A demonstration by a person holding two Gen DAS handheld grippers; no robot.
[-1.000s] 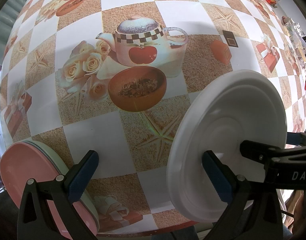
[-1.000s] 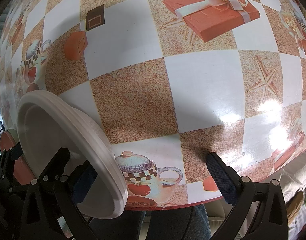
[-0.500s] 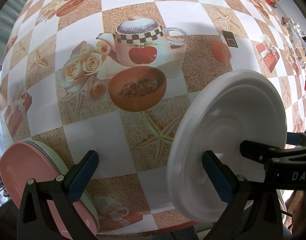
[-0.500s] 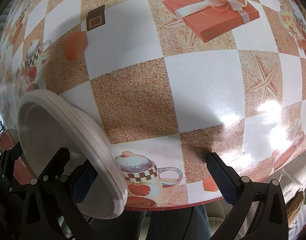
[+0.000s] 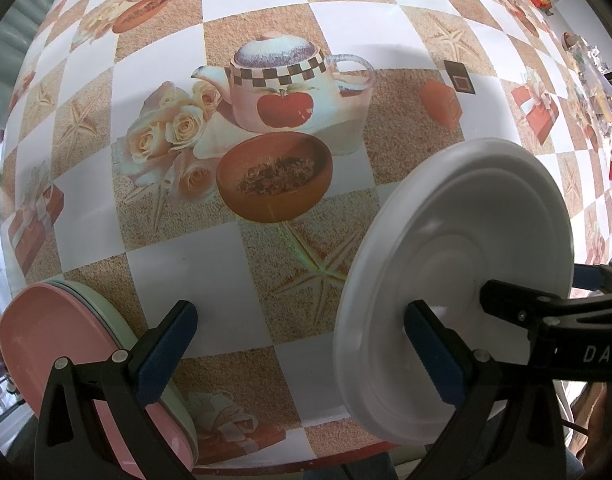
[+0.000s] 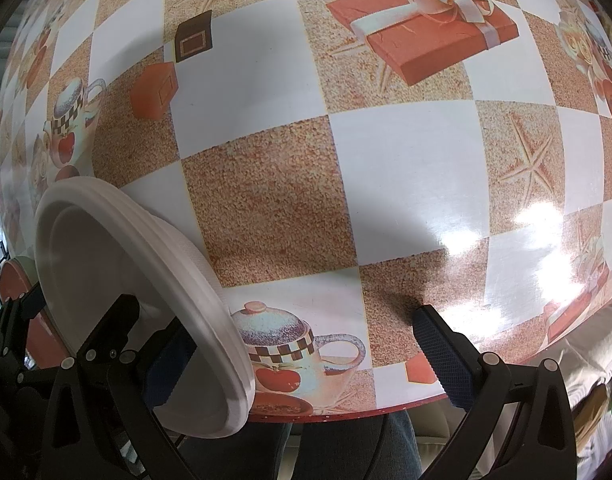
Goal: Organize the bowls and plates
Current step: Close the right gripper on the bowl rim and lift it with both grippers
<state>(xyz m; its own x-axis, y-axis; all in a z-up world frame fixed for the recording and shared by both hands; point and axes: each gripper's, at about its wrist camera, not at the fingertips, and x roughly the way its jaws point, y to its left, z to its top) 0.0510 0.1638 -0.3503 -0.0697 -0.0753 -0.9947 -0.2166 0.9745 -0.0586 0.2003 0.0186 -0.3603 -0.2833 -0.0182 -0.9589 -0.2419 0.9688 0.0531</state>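
Note:
In the left wrist view my left gripper (image 5: 302, 350) is open, its fingers wide apart above the table's near edge. A pink plate (image 5: 54, 344), backed by a pale green one (image 5: 174, 416), stands on edge against its left finger (image 5: 166, 352). A white plate (image 5: 458, 280) stands on edge against its right finger (image 5: 434, 356). The white plate (image 6: 118, 304) also shows in the right wrist view, by the left finger (image 6: 166, 372) of my open right gripper (image 6: 302, 360). The other gripper's black frame (image 5: 554, 332) reaches across the white plate's back.
The table (image 5: 194, 272) has a glossy checked cloth printed with teapots, roses, bowls, gift boxes and starfish. Its near edge (image 6: 346, 410) runs just below both grippers, with the person's legs under it. Clutter (image 5: 586, 52) lies at the far right.

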